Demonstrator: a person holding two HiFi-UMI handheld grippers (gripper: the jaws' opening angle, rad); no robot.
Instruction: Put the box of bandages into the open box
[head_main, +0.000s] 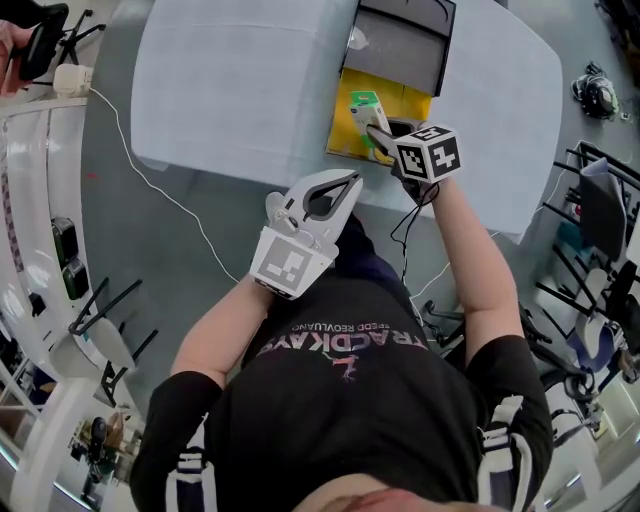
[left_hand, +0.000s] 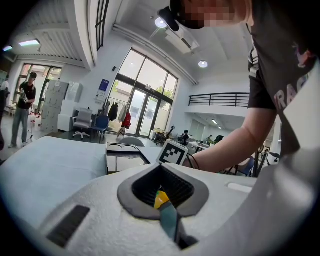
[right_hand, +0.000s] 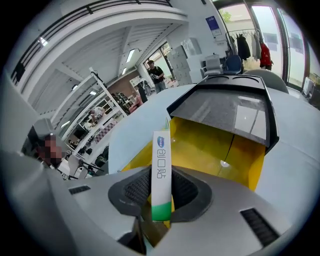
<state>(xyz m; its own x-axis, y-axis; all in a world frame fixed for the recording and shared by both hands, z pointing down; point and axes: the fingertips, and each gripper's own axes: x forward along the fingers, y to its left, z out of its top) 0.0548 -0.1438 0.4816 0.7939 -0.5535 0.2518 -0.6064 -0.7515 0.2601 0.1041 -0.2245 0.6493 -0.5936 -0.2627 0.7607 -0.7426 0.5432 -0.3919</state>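
Note:
The box of bandages (head_main: 366, 108), narrow, white with a green end, stands upright between the pads of my right gripper (head_main: 378, 135), which is shut on it. It hangs over the yellow inside of the open box (head_main: 413, 101), whose black lid (head_main: 400, 45) is tipped back. In the right gripper view the bandage box (right_hand: 161, 167) rises from my right gripper (right_hand: 161, 195) in front of the yellow open box (right_hand: 215, 145). My left gripper (head_main: 352, 180) hovers at the table's near edge, fingertips together, holding nothing; in its own view the left gripper (left_hand: 162, 186) points across the table.
The table (head_main: 240, 90) is covered with a pale cloth. A white cable (head_main: 150, 180) runs over the floor at its left. White shelving (head_main: 40, 230) stands at far left, chairs and stands (head_main: 600, 200) at right. A person (left_hand: 22, 107) stands in the distance.

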